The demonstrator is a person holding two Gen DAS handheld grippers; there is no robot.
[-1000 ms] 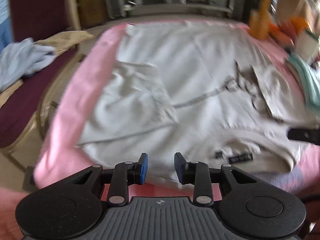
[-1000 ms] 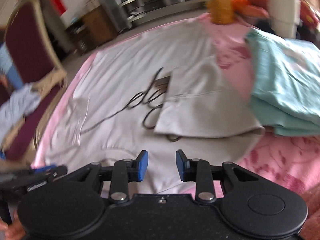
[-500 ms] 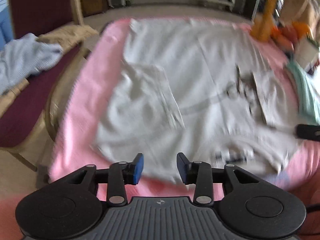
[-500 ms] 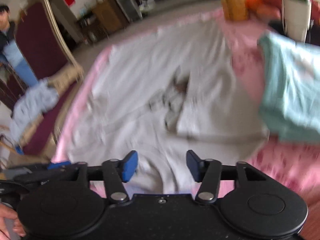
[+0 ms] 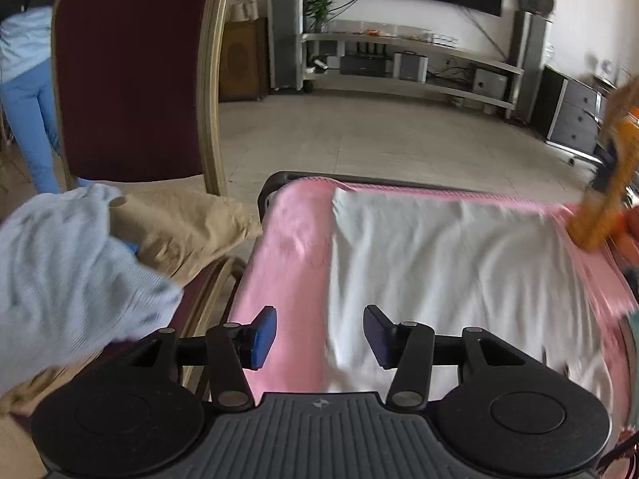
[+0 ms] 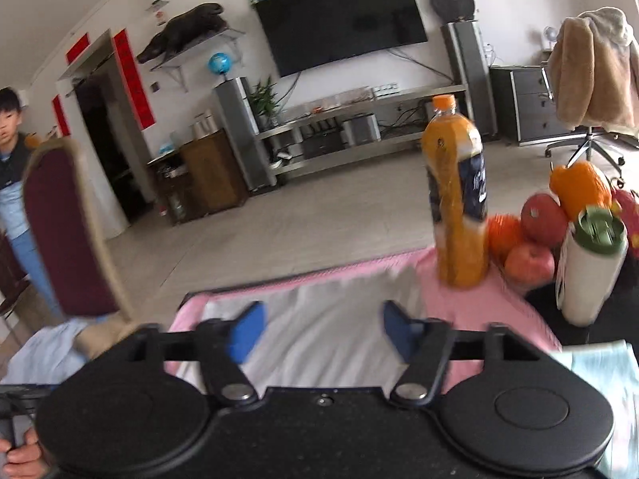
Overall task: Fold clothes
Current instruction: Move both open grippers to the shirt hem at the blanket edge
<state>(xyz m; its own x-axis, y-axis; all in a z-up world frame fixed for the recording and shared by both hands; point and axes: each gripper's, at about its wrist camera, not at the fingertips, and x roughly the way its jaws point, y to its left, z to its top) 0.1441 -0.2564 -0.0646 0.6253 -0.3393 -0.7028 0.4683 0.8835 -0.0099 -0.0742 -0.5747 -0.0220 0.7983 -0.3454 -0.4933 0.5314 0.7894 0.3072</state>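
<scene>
A light grey garment [image 5: 439,271] lies spread flat on the pink-covered table [image 5: 291,263]; it also shows in the right wrist view [image 6: 319,319]. My left gripper [image 5: 319,337] is open and empty, raised above the garment's left edge. My right gripper [image 6: 319,331] is open wide and empty, raised above the garment. A folded mint-green garment [image 6: 607,375] lies at the table's right side. Most of the grey garment is hidden below both grippers' bodies.
A maroon chair [image 5: 127,72] at the left holds a light blue garment [image 5: 68,279] and a beige one [image 5: 183,223]. An orange drink bottle [image 6: 457,195], fruit [image 6: 535,235] and a white cup [image 6: 591,271] stand at the table's far right. A child [image 6: 12,167] stands at the left.
Both grippers have lifted and tilted up from looking down at the garment to looking across the room. Both sets of fingers have opened wider.
</scene>
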